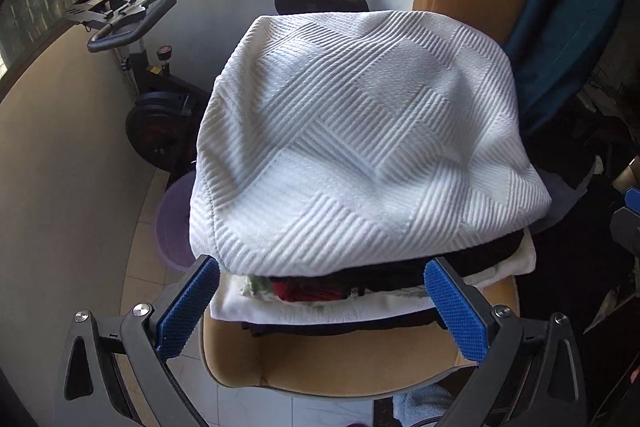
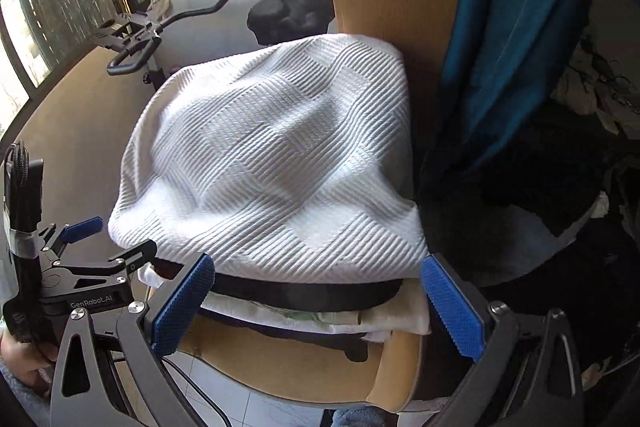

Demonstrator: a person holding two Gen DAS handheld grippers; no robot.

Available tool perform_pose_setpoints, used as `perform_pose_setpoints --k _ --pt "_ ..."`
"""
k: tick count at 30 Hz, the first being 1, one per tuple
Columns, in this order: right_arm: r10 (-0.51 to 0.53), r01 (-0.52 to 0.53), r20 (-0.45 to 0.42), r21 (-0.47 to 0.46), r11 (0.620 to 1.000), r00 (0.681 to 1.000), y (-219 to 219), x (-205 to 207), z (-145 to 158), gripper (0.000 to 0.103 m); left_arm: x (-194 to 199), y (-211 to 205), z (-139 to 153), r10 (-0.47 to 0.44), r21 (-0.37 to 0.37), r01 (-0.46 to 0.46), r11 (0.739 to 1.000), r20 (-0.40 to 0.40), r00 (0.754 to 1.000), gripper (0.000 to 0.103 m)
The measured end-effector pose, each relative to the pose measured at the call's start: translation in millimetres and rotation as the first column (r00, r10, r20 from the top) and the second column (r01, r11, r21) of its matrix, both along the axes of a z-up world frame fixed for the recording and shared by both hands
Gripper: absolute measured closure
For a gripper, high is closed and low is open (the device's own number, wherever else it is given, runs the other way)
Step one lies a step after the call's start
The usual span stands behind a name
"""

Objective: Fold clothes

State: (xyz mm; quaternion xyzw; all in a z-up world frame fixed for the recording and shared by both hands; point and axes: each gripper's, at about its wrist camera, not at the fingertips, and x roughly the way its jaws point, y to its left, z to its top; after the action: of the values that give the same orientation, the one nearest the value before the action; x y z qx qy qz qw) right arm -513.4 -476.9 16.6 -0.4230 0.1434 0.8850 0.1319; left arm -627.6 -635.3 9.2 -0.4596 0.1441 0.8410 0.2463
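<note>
- The white ribbed cloth (image 1: 360, 139) lies spread over a stack of folded clothes (image 1: 320, 291) on the tan chair seat (image 1: 320, 371); all places below are given from that chair seat.
- The left gripper (image 1: 322, 301) hovers at the front edge of the seat, its blue pads (image 1: 186, 307) spread wide and holding nothing; the right gripper (image 2: 316, 301) sits at the same front edge, equally wide and empty.
- The step in hand looks like taking up the white cloth by its near hem. To do it well, each gripper should close on one front corner of that top layer only (the dark garment directly under it lies close and could be pinched along), then lift evenly so the stack on the seat is not dragged forward.
- The cloth looks thick and springy, so a deep bite on the hem would likely hold better than a fingertip nip.
- Only the right wrist view shows the left gripper from outside (image 2: 86, 259), left of the seat, with a hand (image 2: 22, 359) on its handle.
- Only the left wrist view shows the red garment (image 1: 304, 289) in the stack and the purple disc (image 1: 172, 227) on the floor left of the seat.
- Both views show an exercise bike (image 1: 132, 27) beyond the seat.
</note>
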Motion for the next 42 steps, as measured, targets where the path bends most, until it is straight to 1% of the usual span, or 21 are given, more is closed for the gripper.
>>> perform_pose_setpoints --k 1,2,4,6,9,11,12,14,16,17,21,24,27,29,31,35,38,42 --pt "-0.006 0.006 -0.021 0.007 1.0 1.0 4.6 10.0 21.2 0.0 11.4 -4.4 6.9 -0.004 0.01 0.004 1.0 -0.009 1.0 0.0" --pt "-0.014 0.015 -0.041 0.011 1.0 0.999 0.8 28.8 33.3 0.0 17.0 -9.2 12.7 0.0 0.011 0.0 1.0 -0.024 1.0 0.0" --pt "-0.033 0.034 -0.063 0.013 0.999 0.997 -6.3 75.3 50.6 0.0 48.2 -27.7 19.0 0.026 0.002 -0.026 1.0 -0.078 0.997 0.0" --pt "-0.046 0.046 -0.068 0.001 0.999 0.997 -21.2 102.9 48.6 0.0 62.9 -45.0 24.1 0.037 -0.023 -0.04 0.999 -0.137 0.99 0.0" --pt "-0.045 0.044 -0.056 -0.009 0.999 0.997 -34.4 127.0 30.3 0.0 106.6 -55.2 32.7 0.029 -0.078 -0.045 0.996 -0.197 0.98 0.0" --pt "-0.039 0.039 -0.05 -0.006 0.999 0.998 -44.6 144.4 19.0 0.0 126.4 -60.5 33.1 0.032 -0.093 -0.054 0.994 -0.224 0.974 0.0" --pt "-0.039 0.039 -0.047 -0.003 0.999 0.998 -49.5 153.8 15.9 0.0 129.0 -62.3 30.6 0.036 -0.086 -0.055 0.995 -0.209 0.977 0.0" --pt "-0.044 0.043 -0.044 -0.014 0.999 0.998 -56.9 169.6 15.4 0.0 134.1 -67.3 23.1 0.038 -0.058 -0.047 0.997 -0.145 0.989 0.0" --pt "-0.05 0.049 -0.041 -0.039 0.998 0.998 -61.7 178.9 14.2 0.0 145.2 -72.9 16.5 0.024 -0.01 -0.025 1.0 -0.07 0.997 0.0" --pt "-0.047 0.046 -0.037 -0.044 0.998 0.998 -63.2 181.8 13.2 0.0 149.2 -74.7 14.3 0.027 -0.003 -0.027 1.0 -0.056 0.998 0.0" --pt "-0.026 0.024 -0.024 -0.054 0.998 0.999 -64.6 191.3 11.2 0.0 175.0 -77.9 11.6 0.04 -0.026 -0.041 0.999 -0.048 0.998 0.0" --pt "-0.012 0.011 -0.013 -0.07 0.997 1.0 -65.4 194.1 6.3 0.0 193.3 -78.2 10.0 0.055 -0.041 -0.055 0.998 -0.012 0.998 0.0" --pt "0.009 -0.01 -0.008 -0.06 0.998 1.0 -65.2 203.1 5.2 0.0 208.3 -82.6 7.6 0.111 -0.045 -0.109 0.993 0.036 0.993 0.0" --pt "0.02 -0.02 -0.003 -0.056 0.998 1.0 -64.5 216.2 2.9 0.0 218.1 -86.5 4.6 0.141 -0.04 -0.139 0.99 0.078 0.987 0.0" --pt "0.024 -0.024 -0.002 -0.053 0.998 1.0 -63.8 225.8 1.5 0.0 225.5 -89.3 3.8 0.162 -0.052 -0.157 0.986 0.09 0.983 0.0" --pt "0.031 -0.032 -0.008 -0.063 0.998 0.999 -60.6 235.4 4.2 0.0 238.4 -97.4 10.8 0.192 -0.078 -0.186 0.98 0.087 0.977 0.0" --pt "0.034 -0.035 -0.008 -0.055 0.998 0.999 -60.3 232.6 6.9 0.0 242.2 -101.6 14.0 0.214 -0.092 -0.207 0.974 0.074 0.974 0.0" --pt "0.044 -0.043 0.015 -0.047 0.998 0.999 -63.7 227.4 5.9 0.0 245.0 -102.3 11.9 0.216 -0.092 -0.21 0.973 0.069 0.974 0.0"
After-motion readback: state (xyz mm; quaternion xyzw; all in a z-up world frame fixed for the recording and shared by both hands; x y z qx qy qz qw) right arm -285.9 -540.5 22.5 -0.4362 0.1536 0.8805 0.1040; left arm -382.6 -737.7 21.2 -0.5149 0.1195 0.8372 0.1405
